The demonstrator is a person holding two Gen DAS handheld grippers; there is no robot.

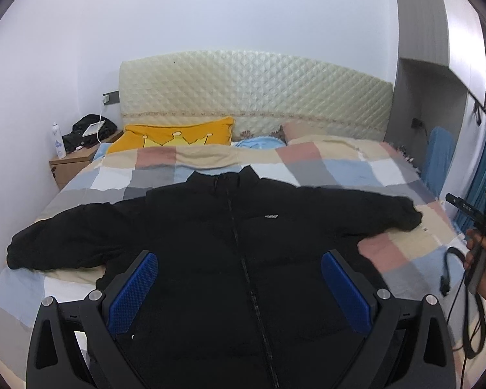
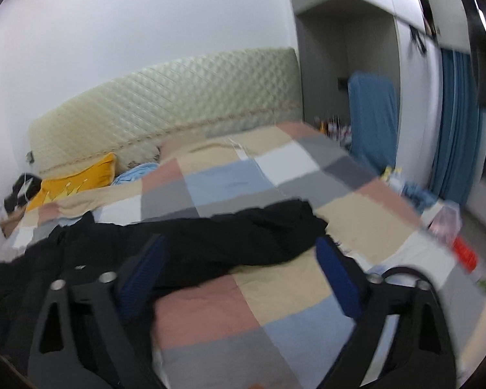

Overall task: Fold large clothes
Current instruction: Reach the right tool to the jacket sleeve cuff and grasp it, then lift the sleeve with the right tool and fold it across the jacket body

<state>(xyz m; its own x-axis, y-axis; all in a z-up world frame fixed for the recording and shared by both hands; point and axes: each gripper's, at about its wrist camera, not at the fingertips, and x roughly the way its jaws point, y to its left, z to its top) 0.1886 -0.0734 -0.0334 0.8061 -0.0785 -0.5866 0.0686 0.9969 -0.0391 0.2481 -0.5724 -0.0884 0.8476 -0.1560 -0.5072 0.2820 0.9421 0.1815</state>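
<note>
A black zip jacket lies front up on the bed, both sleeves spread out sideways. My left gripper is open and empty, hovering over the jacket's chest. My right gripper is open and empty, above the bed near the jacket's right sleeve. The jacket's body shows at the left of the right wrist view. The right gripper, held in a hand, also shows at the far right edge of the left wrist view. The right wrist view is blurred.
The bed has a checked quilt, a yellow pillow and a quilted headboard. A bedside table with a bottle and dark items stands at the left. Blue fabric, a wardrobe and floor clutter are at the right.
</note>
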